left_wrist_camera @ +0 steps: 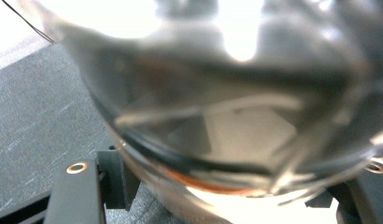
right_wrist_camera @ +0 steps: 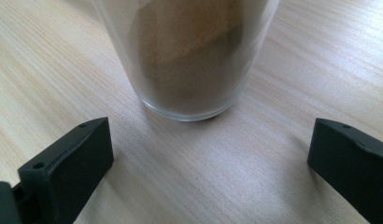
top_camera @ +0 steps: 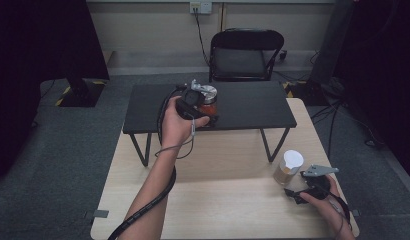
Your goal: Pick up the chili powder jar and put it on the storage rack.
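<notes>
High view: the left gripper [top_camera: 193,100] is at a jar [top_camera: 209,102] with a metal lid and red contents, on the black shelf [top_camera: 243,107]; the left forearm stretches forward, wrist raised. The right gripper [top_camera: 305,187] rests low on the table [top_camera: 218,200], just short of a glass [top_camera: 288,168] with a white top.

Left gripper view: the jar [left_wrist_camera: 227,116] sits between the jaws, close and blurred; whether they clamp it I cannot tell. A loose grip on smooth glass could let it slip or tip.

Right gripper view: the jaws stand wide apart, empty, the glass [right_wrist_camera: 187,56] of brown powder ahead. A hasty advance could knock it over.
</notes>
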The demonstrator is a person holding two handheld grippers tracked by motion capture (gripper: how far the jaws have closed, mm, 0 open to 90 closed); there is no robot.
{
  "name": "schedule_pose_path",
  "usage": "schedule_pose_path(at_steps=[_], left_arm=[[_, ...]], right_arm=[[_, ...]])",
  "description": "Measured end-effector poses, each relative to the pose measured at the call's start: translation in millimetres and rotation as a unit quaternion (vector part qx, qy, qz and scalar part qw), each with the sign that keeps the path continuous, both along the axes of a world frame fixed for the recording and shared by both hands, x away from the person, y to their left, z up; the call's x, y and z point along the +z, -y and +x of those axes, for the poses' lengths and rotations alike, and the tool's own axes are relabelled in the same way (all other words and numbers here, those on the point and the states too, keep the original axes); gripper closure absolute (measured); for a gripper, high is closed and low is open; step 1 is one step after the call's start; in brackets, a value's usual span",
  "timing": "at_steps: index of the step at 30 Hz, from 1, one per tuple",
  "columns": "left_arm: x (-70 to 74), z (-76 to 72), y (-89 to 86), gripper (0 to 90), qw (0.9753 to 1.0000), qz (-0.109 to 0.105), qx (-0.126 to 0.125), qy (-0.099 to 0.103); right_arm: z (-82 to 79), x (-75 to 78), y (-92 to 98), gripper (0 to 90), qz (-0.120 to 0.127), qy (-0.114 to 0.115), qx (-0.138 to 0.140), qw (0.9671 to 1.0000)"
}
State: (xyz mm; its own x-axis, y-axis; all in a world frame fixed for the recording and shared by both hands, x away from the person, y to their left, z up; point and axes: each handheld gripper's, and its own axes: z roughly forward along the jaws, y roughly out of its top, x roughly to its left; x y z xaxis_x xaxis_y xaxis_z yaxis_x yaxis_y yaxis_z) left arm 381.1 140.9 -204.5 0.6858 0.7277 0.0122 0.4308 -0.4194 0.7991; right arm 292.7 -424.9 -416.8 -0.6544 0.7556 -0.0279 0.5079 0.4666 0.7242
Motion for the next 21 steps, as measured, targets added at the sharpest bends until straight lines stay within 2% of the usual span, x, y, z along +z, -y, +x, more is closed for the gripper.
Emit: schedule_pose_path(at_steps=[5,8,14,21], left_arm=[[1.4,-2.6,3.2,15.3,0.9998,0.000,0.018,-0.002],[2.5,-5.6,4.6,11.3,0.9998,0.004,0.021,0.000],[3.5,-12.1,0.9,1.6,0.9998,-0.005,0.019,0.000],[0.2,-19.8,-2.1,1.9,0.9999,-0.002,0.015,0.004]], right_arm=[[0.0,0.0,0.0,0.0,0.000,0.000,0.000,1.0000],[0.0,0.0,0.0,0.0,0.000,0.000,0.000,1.0000],[0.0,0.0,0.0,0.0,0.000,0.000,0.000,1.0000],[0.0,0.0,0.0,0.0,0.000,0.000,0.000,1.0000]])
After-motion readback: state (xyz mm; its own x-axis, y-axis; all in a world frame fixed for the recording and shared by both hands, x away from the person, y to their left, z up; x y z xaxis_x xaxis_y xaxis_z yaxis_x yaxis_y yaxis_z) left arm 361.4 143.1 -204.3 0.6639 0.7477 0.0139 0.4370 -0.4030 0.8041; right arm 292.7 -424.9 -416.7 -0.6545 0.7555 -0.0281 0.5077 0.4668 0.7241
